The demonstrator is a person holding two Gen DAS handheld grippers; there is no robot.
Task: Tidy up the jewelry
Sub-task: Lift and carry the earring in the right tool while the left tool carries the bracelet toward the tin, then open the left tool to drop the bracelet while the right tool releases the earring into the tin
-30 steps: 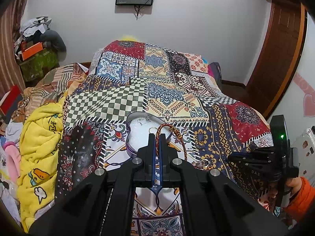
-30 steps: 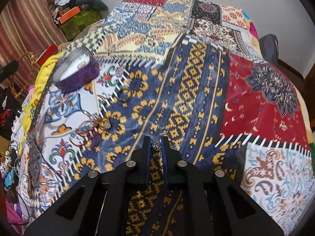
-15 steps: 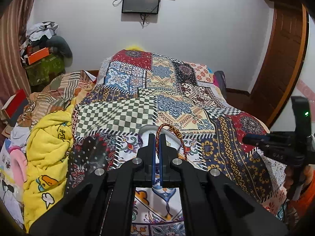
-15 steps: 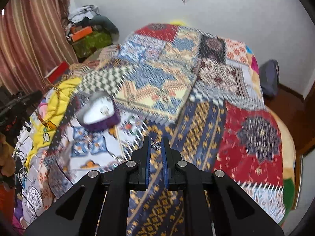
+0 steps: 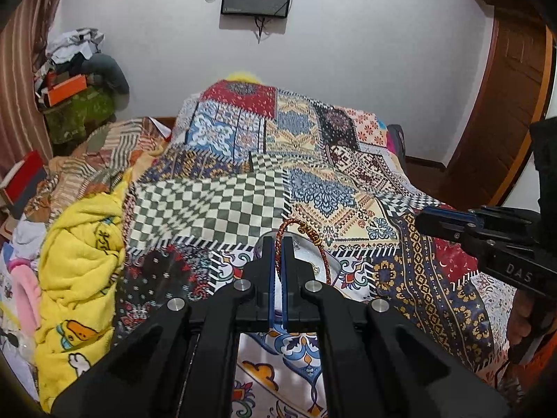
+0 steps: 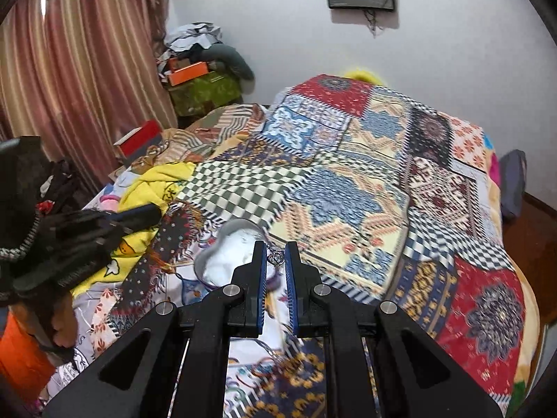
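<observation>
Fingers of our left gripper [image 5: 277, 244] pinch a red cord bracelet [image 5: 306, 240] and the right gripper [image 6: 276, 257] nips a small silver charm [image 6: 276, 258], both just short of the heart-shaped box [image 6: 226, 256] on the bed [image 6: 348, 181], neither yet dropped in.

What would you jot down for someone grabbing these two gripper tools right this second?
Left gripper: shut on the red braided bracelet, held above the heart-shaped box.
Right gripper: jaws slightly parted, the small silver pendant between the fingertips, near the same box.
Box sits open on the patchwork bedspread.
Done: both pieces lifted.
Left: drop each into the box; more pieces seem to lie on the bedspread near the right gripper, too blurred to be sure.
</observation>
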